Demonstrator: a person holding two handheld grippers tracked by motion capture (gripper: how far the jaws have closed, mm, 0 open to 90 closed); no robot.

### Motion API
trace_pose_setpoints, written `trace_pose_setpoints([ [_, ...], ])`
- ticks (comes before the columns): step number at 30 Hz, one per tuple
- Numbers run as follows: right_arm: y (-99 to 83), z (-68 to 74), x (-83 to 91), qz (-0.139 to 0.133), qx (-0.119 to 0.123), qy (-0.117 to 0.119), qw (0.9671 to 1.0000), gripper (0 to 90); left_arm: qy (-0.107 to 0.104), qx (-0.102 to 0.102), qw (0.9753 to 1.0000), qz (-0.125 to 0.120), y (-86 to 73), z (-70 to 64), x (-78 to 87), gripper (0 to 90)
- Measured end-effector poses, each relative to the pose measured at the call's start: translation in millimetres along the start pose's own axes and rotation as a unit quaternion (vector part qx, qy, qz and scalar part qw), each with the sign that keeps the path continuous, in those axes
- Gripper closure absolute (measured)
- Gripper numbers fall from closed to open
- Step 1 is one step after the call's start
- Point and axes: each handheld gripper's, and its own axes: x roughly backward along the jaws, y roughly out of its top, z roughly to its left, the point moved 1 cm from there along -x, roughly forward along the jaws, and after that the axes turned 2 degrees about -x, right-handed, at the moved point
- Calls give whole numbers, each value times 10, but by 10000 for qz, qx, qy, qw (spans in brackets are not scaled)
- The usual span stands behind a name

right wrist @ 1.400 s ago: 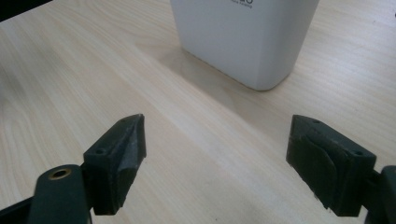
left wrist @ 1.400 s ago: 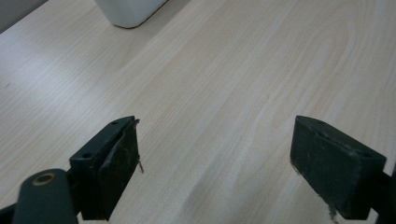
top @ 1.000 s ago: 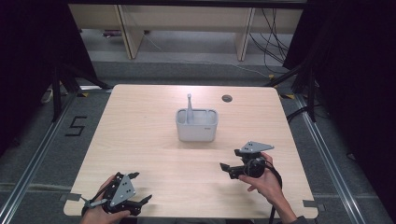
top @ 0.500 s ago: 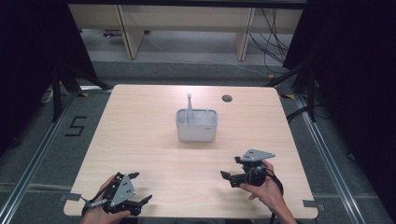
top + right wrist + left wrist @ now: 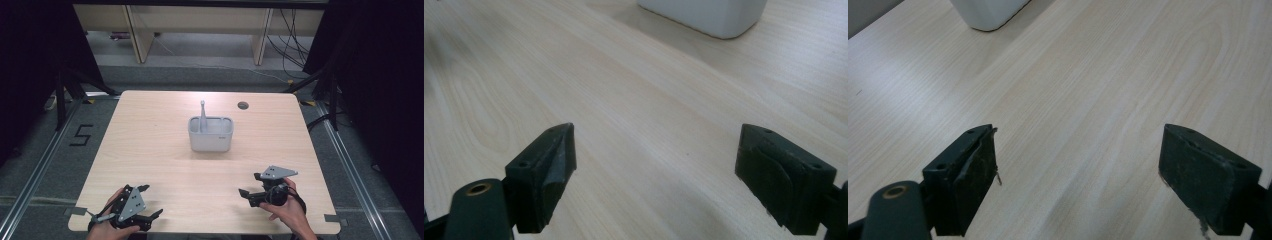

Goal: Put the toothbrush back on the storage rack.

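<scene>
A white rectangular holder [image 5: 211,133] stands mid-table with a grey stick-like utensil [image 5: 202,115] upright in its left compartment. My left gripper [image 5: 151,202] rests low at the table's front left corner, jaws wide apart, nothing between them. My right gripper [image 5: 250,185] sits near the front right edge, also open and empty, pointing left. In the left gripper view the fingers [image 5: 968,175] frame bare wood, with the holder's base [image 5: 988,12] at the top. In the right gripper view the holder's base [image 5: 709,15] lies beyond the spread fingers [image 5: 549,160].
The light wooden table [image 5: 150,140] has a round cable hole [image 5: 243,105] at its back right. Tape marks sit at its front corners. Dark curtains flank both sides; a floor mark "5" [image 5: 81,135] lies to the left. Shelving and cables stand behind.
My right gripper has drawn back toward the front edge and lower to the table. My left gripper has barely shifted.
</scene>
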Motion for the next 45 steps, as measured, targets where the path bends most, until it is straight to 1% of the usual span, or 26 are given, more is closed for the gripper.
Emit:
trace_pose_setpoints([
  [2, -23, 27, 1, 50, -135, 20, 9999, 168, 6, 9, 10000, -1, 1, 0, 6, 150],
  [3, -26, 8, 1, 37, 72, -18, 10000, 164, 8, 5, 10000, -5, 1, 1, 7, 150],
  [4, -35, 37, 3, 101, -101, 39, 9999, 165, 3, 9, 10000, -6, 1, 1, 5, 150],
  [5, -42, 18, 0, 85, 34, 91, 9999, 164, 0, 17, 10000, -13, 2, -1, 1, 150],
  [6, -47, 5, -3, 94, 69, 155, 9998, 164, -3, 4, 10000, -5, 2, -1, -3, 150],
  [7, -64, 20, 9, 71, -30, 3, 10000, 164, -6, 9, 10000, -16, 1, -3, -5, 150],
  [9, -78, 15, 12, 88, 26, 48, 9999, 164, -5, 10, 10000, -20, -1, -5, -3, 150],
  [10, -89, 25, 12, 66, -39, 14, 10000, 164, -2, 6, 10000, -10, -1, -3, 1, 150],
  [12, -103, 24, 22, 107, -8, 26, 9999, 164, 24, 8, 10000, -9, -1, -2, 3, 150],
  [13, -109, 27, 28, 76, 69, -29, 9999, 164, 24, 8, 10000, -5, 0, -2, 3, 150],
  [14, -119, 50, 29, 103, -44, -7, 9999, 164, 7, 8, 10000, 4, 0, -3, -1, 150],
  [18, -163, 49, 33, 151, 164, -56, 9997, 164, -3, 41, 10000, -48, -1, -11, -13, 150],
  [20, -186, 65, 28, 212, 112, 2, 9997, 164, -1, 6, 10000, 4, 0, -7, -5, 150],
  [21, -192, 61, 25, 171, 231, -30, 9996, 164, 3, 6, 10000, -1, -1, -8, -4, 150],
  [22, -201, 87, 43, 252, 48, -92, 9996, 165, 4, 7, 10000, 1, 0, -7, -1, 150],
  [23, -204, 79, 41, 194, 195, -20, 9996, 164, 4, 9, 10000, -2, 0, -8, -1, 150],
  [26, -230, 94, 59, 233, 163, -6, 9996, 164, -3, 3, 10000, 8, 0, -6, -6, 150],
  [27, -242, 103, 67, 270, 141, -62, 9995, 164, -18, 68, 10000, -25, -3, -15, -12, 150],
  [29, -258, 103, 68, 276, 153, -53, 9995, 164, 0, -11, 10000, 16, -1, -4, -5, 150],
  [35, -282, 135, 94, 266, 254, -31, 9993, 164, 47, -11, 10000, 3, 0, -5, 4, 150],
  [36, -291, 151, 108, 276, 178, -115, 9994, 164, 23, -1, 10000, -15, 1, -6, 0, 150],
  [38, -297, 141, 96, 280, 261, -51, 9993, 164, 8, 3, 10000, -14, 2, -9, -3, 150],
  [42, -297, 138, 103, 258, 328, -134, 9990, 164, -10, 6, 10000, -6, 1, -14, -4, 150],
  [43, -296, 137, 103, 257, 329, -138, 9990, 164, 3, 57, 10000, -53, 0, -20, -10, 150],
  [44, -298, 141, 98, 276, 275, -89, 9992, 164, 5, 76, 9999, -68, 0, -21, -11, 150],
  [45, -298, 139, 96, 281, 278, -54, 9992, 164, 6, 5, 10000, -8, 1, -9, -2, 150],
])
